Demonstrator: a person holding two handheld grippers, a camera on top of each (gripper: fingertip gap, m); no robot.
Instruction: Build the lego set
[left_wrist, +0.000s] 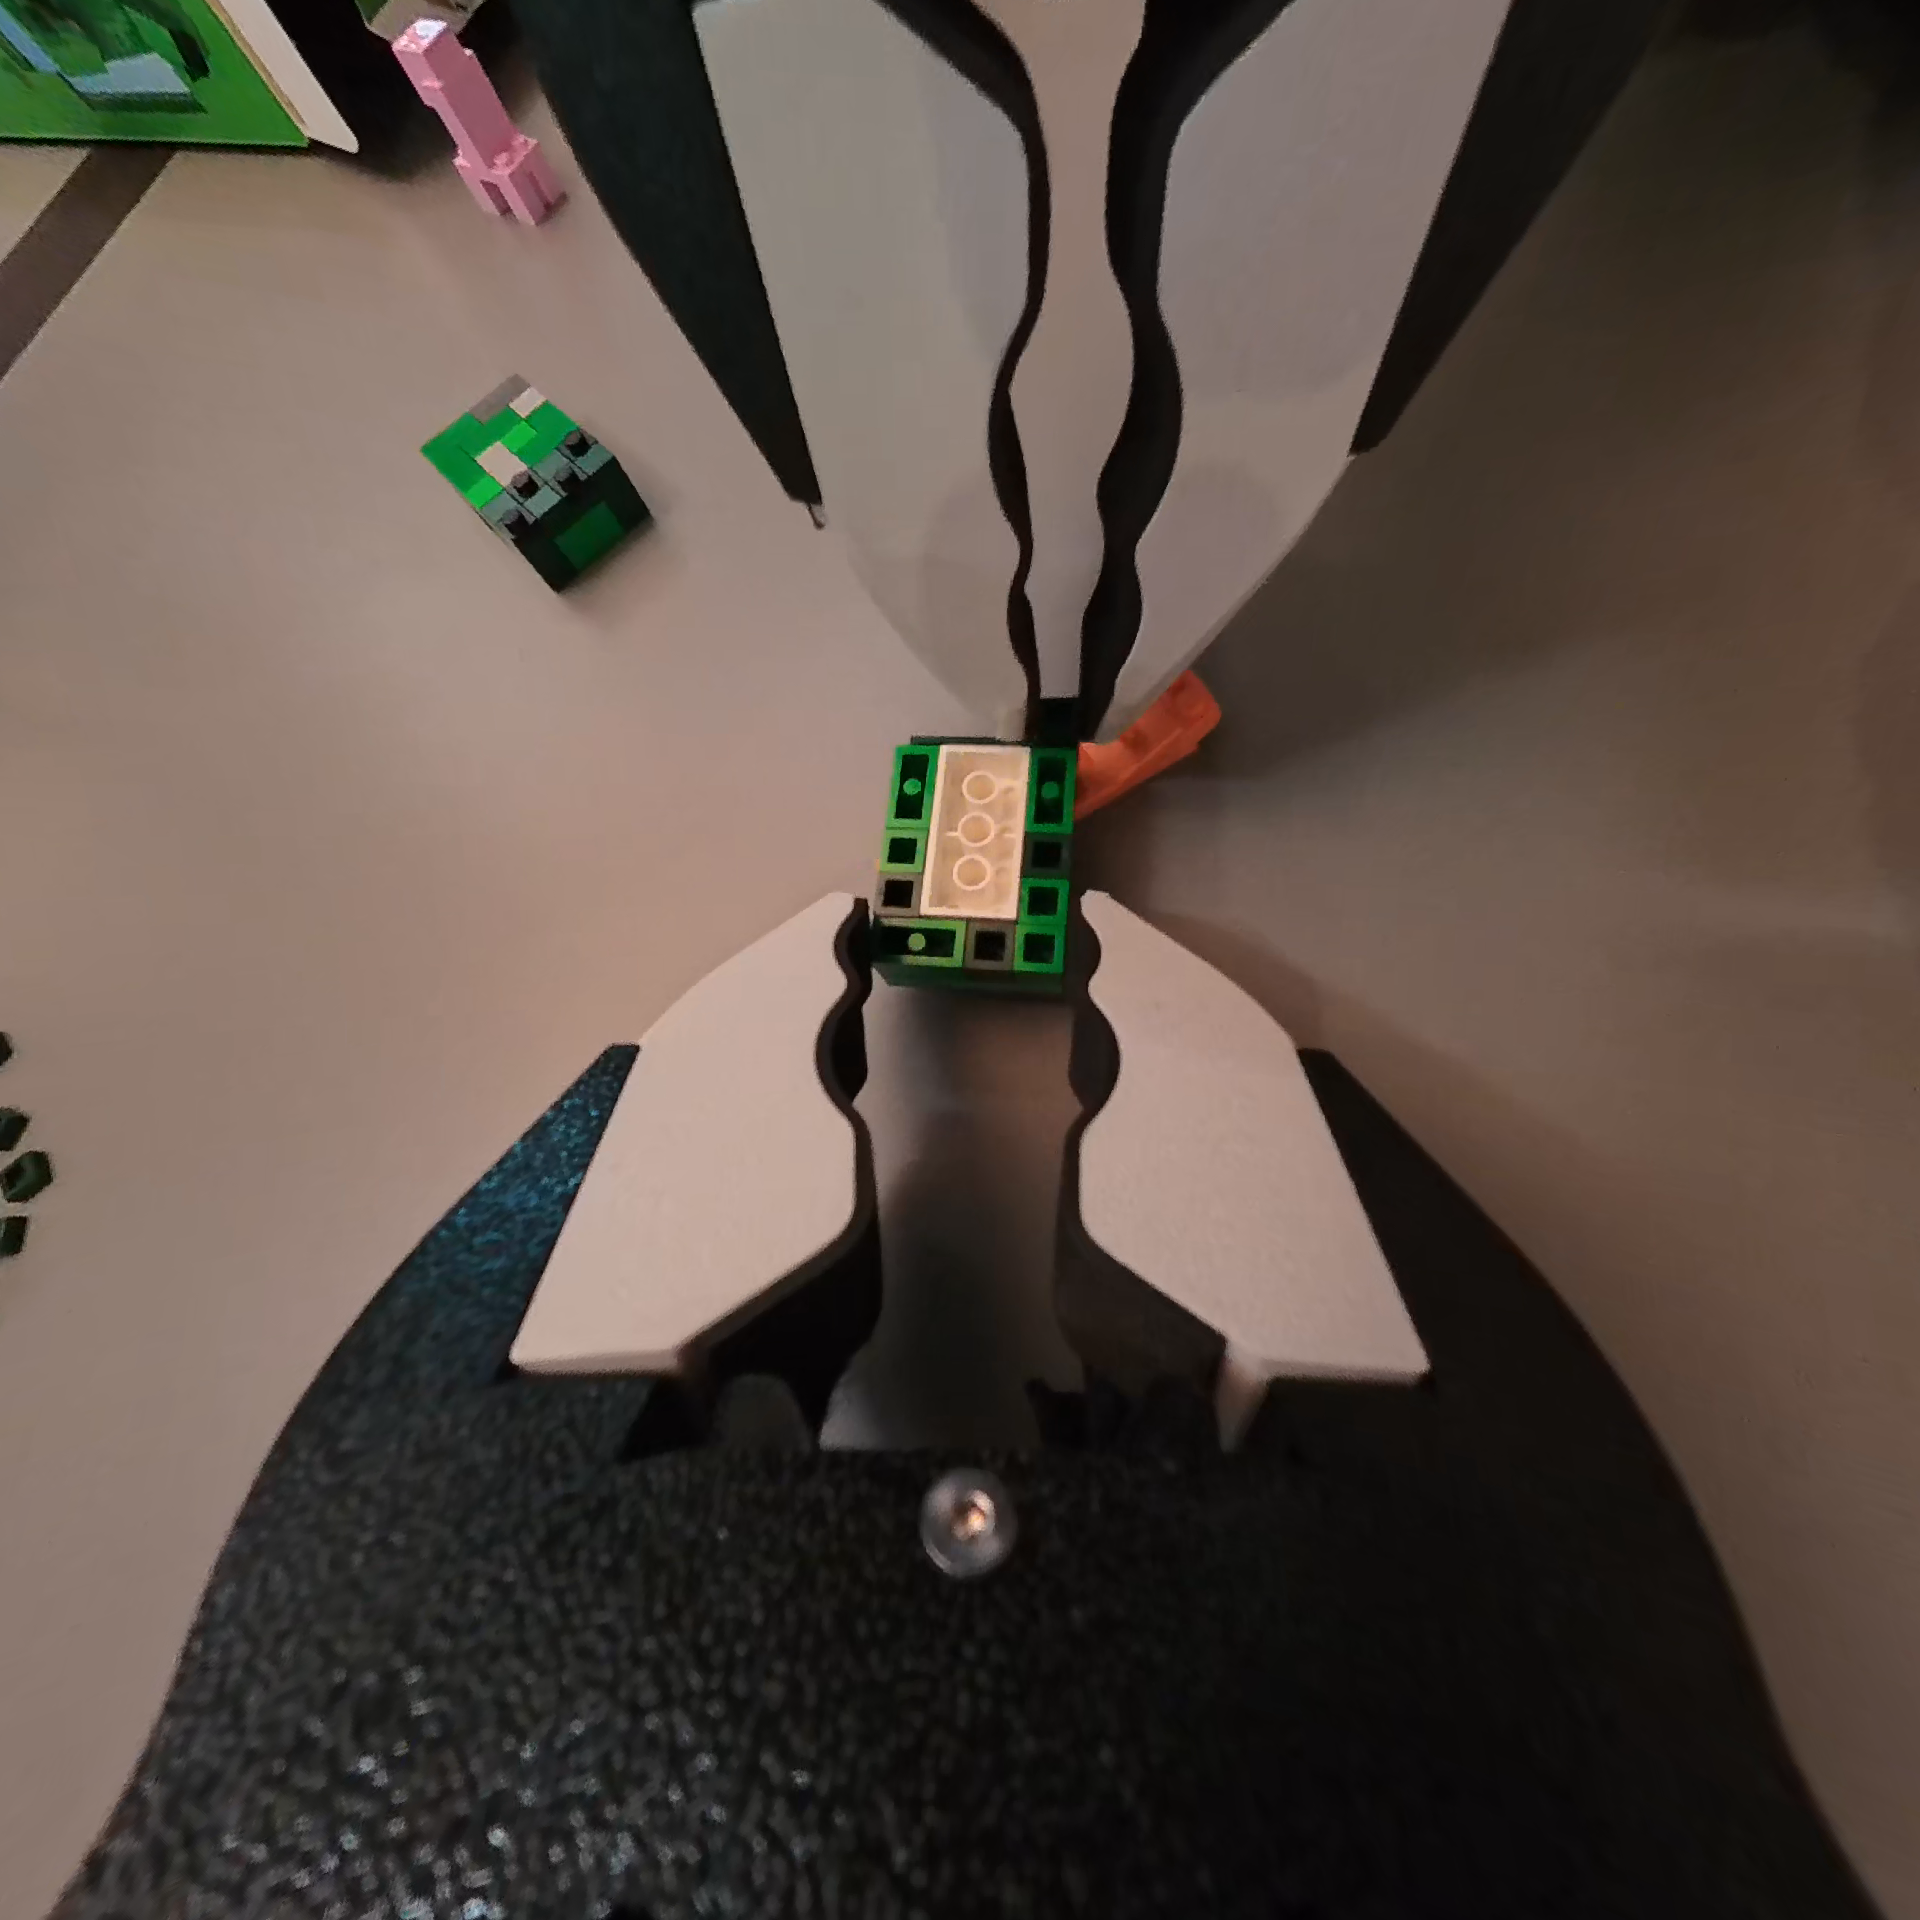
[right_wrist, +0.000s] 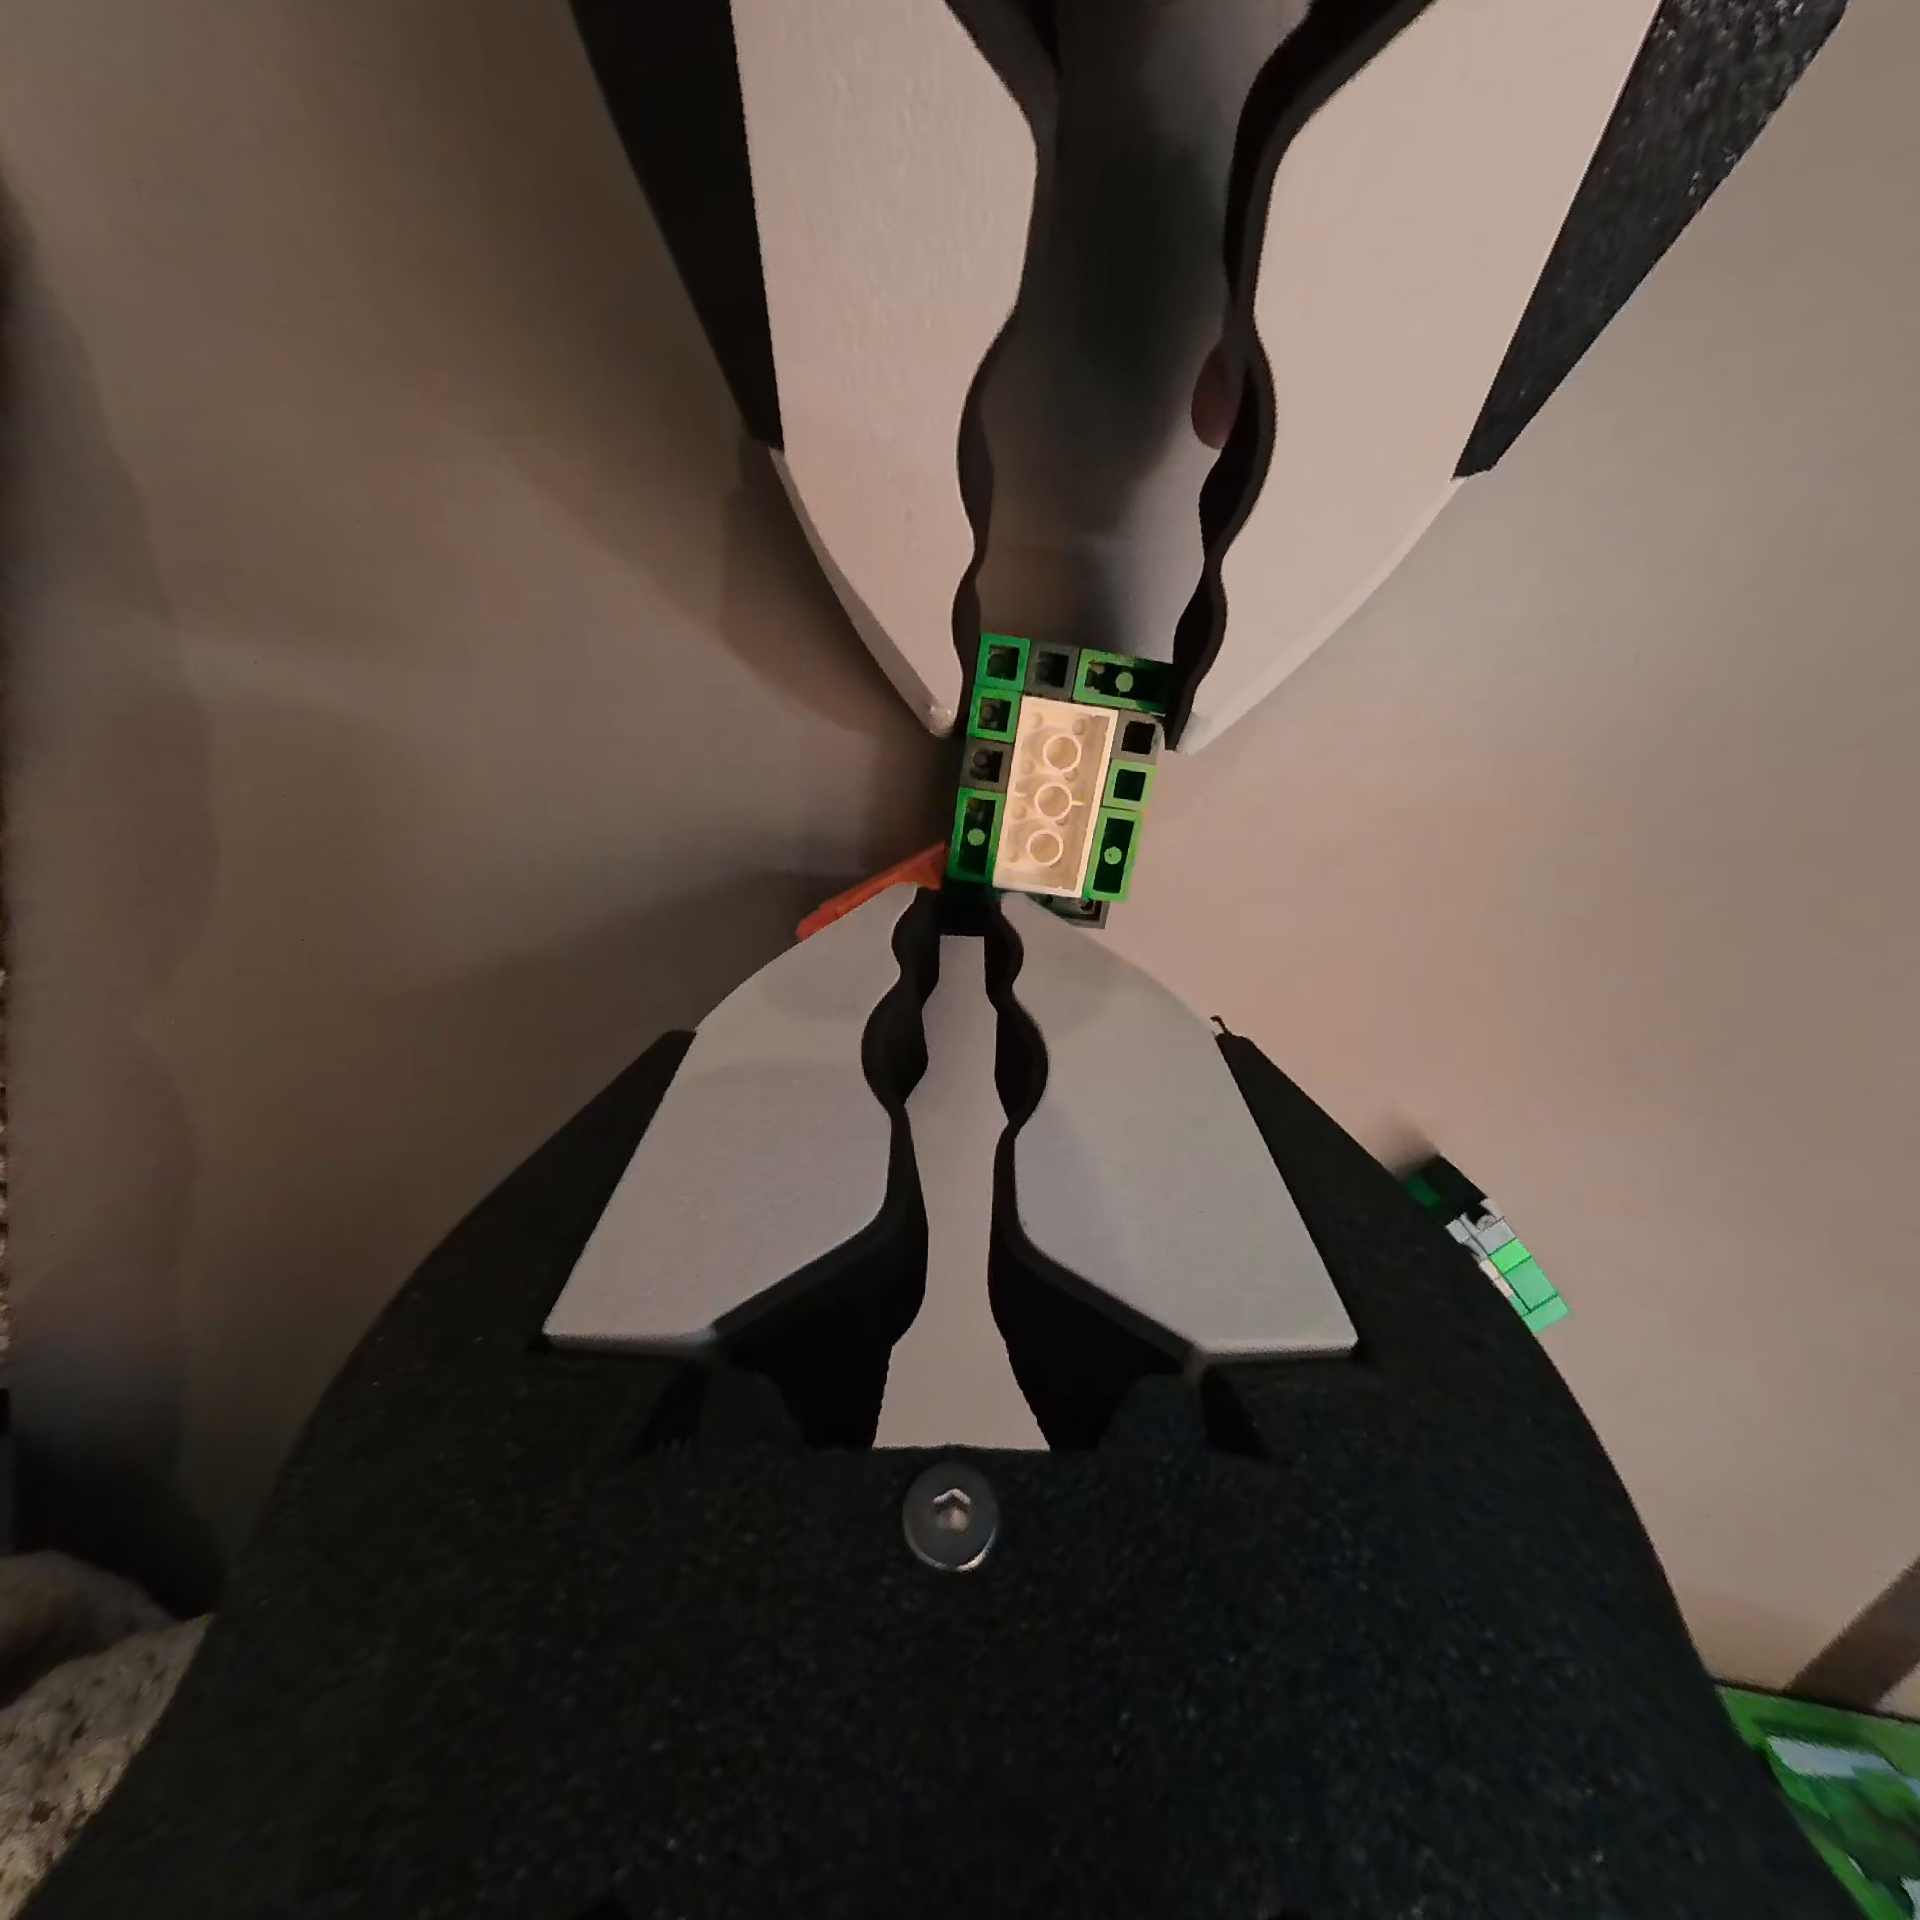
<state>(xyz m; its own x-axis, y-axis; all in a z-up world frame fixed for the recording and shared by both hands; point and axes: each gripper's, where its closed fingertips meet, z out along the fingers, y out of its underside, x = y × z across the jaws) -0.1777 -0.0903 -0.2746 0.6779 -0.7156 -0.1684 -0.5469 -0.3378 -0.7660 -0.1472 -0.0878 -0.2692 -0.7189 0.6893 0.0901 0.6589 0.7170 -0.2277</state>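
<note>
A small green block (left_wrist: 977, 862), seen from its hollow underside with a white brick (left_wrist: 977, 831) in the middle, hangs above the table. My left gripper (left_wrist: 971, 920) is shut on its near end, one fingertip on each side. My right gripper (left_wrist: 1055, 712) reaches in from the opposite side, its fingers almost closed on a small dark green piece at the block's far edge. In the right wrist view the same block (right_wrist: 1055, 774) sits just beyond my right gripper (right_wrist: 958, 909), with the left gripper (right_wrist: 1065, 727) clamping it from above. An orange piece (left_wrist: 1143, 748) pokes out beside the right fingertips.
A second green assembly (left_wrist: 540, 483) lies on the grey table (left_wrist: 312, 831) to the left. A pink figure (left_wrist: 488, 125) and a green printed sheet (left_wrist: 125, 73) are at the far left. Several loose dark green pieces (left_wrist: 21, 1164) lie at the left edge. The grippers are tip to tip, or close to it.
</note>
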